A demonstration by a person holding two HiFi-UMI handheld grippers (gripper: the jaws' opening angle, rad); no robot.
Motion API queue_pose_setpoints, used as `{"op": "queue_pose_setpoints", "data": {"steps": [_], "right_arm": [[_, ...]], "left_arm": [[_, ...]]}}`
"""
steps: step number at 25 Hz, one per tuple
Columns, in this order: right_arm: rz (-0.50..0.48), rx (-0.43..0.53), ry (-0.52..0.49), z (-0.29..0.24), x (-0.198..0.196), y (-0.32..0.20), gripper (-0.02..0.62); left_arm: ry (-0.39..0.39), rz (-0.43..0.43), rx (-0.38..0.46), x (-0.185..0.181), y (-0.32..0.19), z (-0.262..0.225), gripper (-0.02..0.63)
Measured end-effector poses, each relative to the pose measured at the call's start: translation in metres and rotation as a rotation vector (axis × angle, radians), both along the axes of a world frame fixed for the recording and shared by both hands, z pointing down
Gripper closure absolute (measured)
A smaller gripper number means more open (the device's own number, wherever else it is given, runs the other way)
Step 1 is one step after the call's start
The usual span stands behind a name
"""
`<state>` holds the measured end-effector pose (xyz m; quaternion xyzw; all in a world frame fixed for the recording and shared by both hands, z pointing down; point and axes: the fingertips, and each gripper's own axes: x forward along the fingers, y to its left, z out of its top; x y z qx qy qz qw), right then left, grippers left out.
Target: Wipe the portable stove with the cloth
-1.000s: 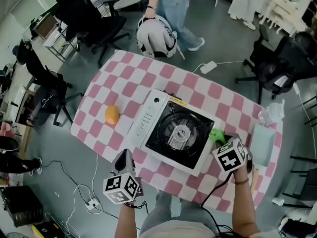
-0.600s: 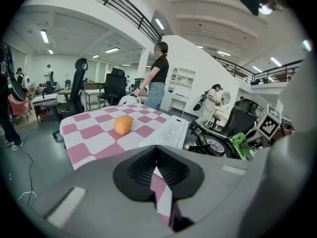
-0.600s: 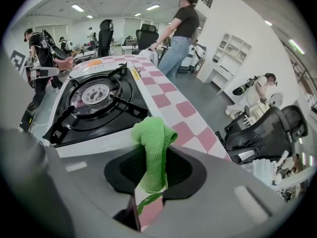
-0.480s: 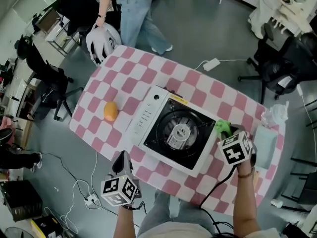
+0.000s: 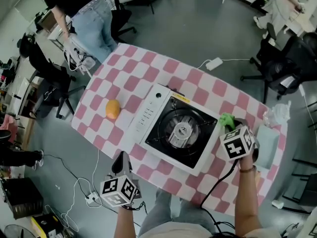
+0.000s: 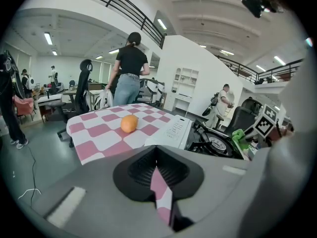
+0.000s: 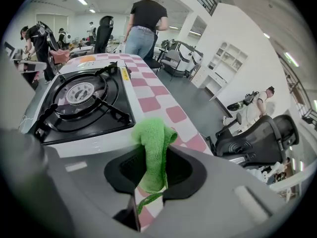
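— Now, holding what in the right gripper (image 5: 232,129)?
— Clamped on the green cloth (image 7: 152,148); gripping its lower part and leaving the upper end bunched and standing up above the jaws
— And placed where against the portable stove (image 5: 179,132)?
— Just beside its right-hand edge, close to the white casing; cannot tell whether touching it or hanging a little clear
— Left gripper (image 5: 122,157)?
— Drawn together to a thin slit, with nothing held; kept on the near left of the stove, well apart from it
— Anything further to record?
— Noted the stove set at a slant on the pink-checked table cover (image 5: 133,73), with the white control panel along its left side and the black burner grate to the right of that panel; found an orange (image 5: 112,108) lying on the cover to the left of the stove, apart from it; observed a person (image 5: 91,16) standing well beyond the stove's far left side, by the table's corner
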<state>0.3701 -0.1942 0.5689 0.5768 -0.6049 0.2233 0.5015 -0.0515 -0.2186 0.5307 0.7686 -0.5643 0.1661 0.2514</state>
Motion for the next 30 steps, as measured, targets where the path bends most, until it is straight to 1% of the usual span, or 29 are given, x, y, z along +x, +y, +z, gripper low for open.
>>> {"op": "queue_pose_setpoints", "data": {"steps": [6, 9, 15, 19, 22, 26, 28, 30], "right_arm": [[-0.009, 0.01, -0.002, -0.001, 0.002, -0.001, 0.505], [0.005, 0.019, 0.0, -0.002, 0.004, -0.002, 0.505], [0.045, 0.076, 0.011, -0.013, 0.011, -0.003, 0.505], [0.068, 0.107, -0.002, -0.025, 0.009, 0.003, 0.505], [0.103, 0.148, -0.032, -0.037, 0.006, 0.01, 0.505], [0.129, 0.214, -0.086, -0.057, -0.002, 0.023, 0.505], [0.146, 0.27, -0.103, -0.071, -0.005, 0.031, 0.505], [0.171, 0.345, -0.109, -0.088, -0.006, 0.04, 0.505]], "left_arm": [[0.002, 0.003, 0.008, 0.0, 0.003, -0.005, 0.605], [-0.001, 0.001, 0.013, -0.004, 0.004, -0.007, 0.604], [-0.004, 0.001, 0.025, -0.009, 0.007, -0.015, 0.605], [0.001, -0.003, 0.044, -0.013, 0.007, -0.022, 0.604], [0.014, 0.006, 0.062, -0.013, 0.006, -0.031, 0.605], [0.036, 0.043, 0.094, -0.004, 0.003, -0.044, 0.605], [0.046, 0.068, 0.11, 0.001, 0.001, -0.052, 0.604], [0.059, 0.094, 0.131, 0.008, -0.002, -0.062, 0.605]]}}
